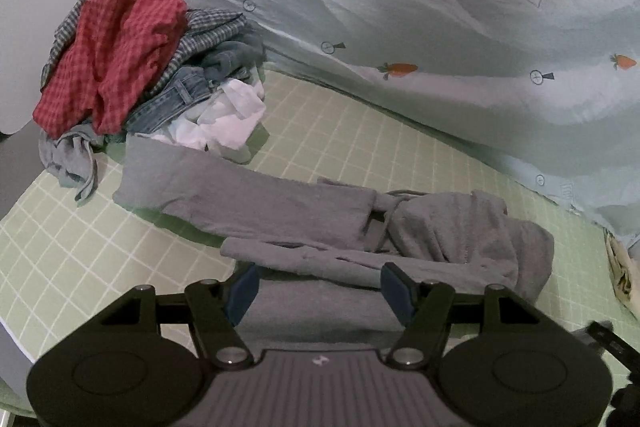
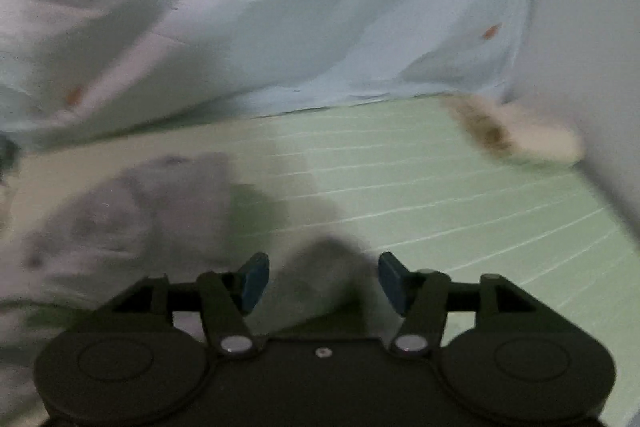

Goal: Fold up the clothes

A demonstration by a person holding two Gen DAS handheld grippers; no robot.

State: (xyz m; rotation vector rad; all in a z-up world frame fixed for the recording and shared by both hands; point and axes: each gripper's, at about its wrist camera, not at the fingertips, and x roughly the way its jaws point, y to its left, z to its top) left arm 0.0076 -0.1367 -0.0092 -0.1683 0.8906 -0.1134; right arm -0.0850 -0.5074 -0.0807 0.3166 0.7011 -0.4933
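Note:
A grey hooded garment point(image 1: 320, 219) lies partly folded on the green checked bed sheet point(image 1: 360, 131), with a long sleeve stretched to the left and the hood bunched at the right. My left gripper point(image 1: 320, 285) hovers over its near edge, open; the grey cloth lies under and between the blue pads point(image 1: 245, 287) without being pinched. The right wrist view is blurred. There the same grey garment point(image 2: 140, 215) spreads at the left, and a fold of it rises between the parted fingers of my right gripper point(image 2: 323, 279), which is open.
A heap of unfolded clothes point(image 1: 132, 67), with red check, blue check, denim and white pieces, sits at the back left of the sheet. A pale blue duvet point(image 1: 400, 7) printed with carrots rises behind. A beige object point(image 2: 516, 135) lies by the wall at the right.

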